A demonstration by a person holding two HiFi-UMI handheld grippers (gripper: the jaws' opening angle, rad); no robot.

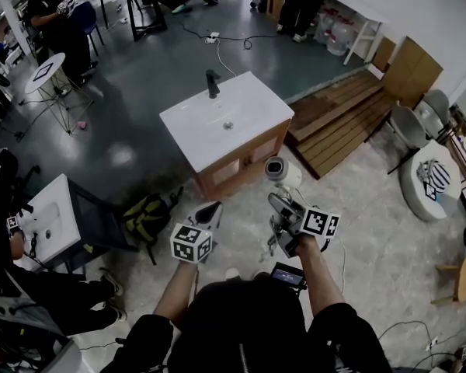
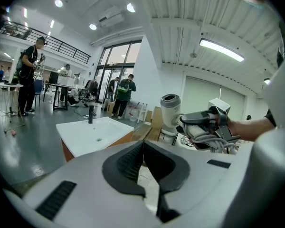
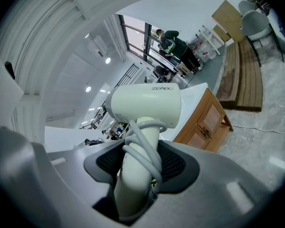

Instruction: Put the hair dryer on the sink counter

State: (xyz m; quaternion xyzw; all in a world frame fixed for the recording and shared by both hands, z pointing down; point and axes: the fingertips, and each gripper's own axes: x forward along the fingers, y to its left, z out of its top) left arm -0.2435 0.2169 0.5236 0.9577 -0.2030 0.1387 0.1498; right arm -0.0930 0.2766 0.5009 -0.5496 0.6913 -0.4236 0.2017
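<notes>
One hair dryer (image 3: pixel 145 106) clamped in right gripper (image 3: pixel 140 161), left gripper (image 2: pixel 143 151) jaws together

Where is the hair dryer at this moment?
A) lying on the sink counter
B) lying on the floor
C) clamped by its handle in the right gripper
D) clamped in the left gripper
C: the right gripper view shows the right gripper shut on the handle of the hair dryer, with the cord looped round it. In the head view the sink counter ahead has no dryer on it.
</notes>
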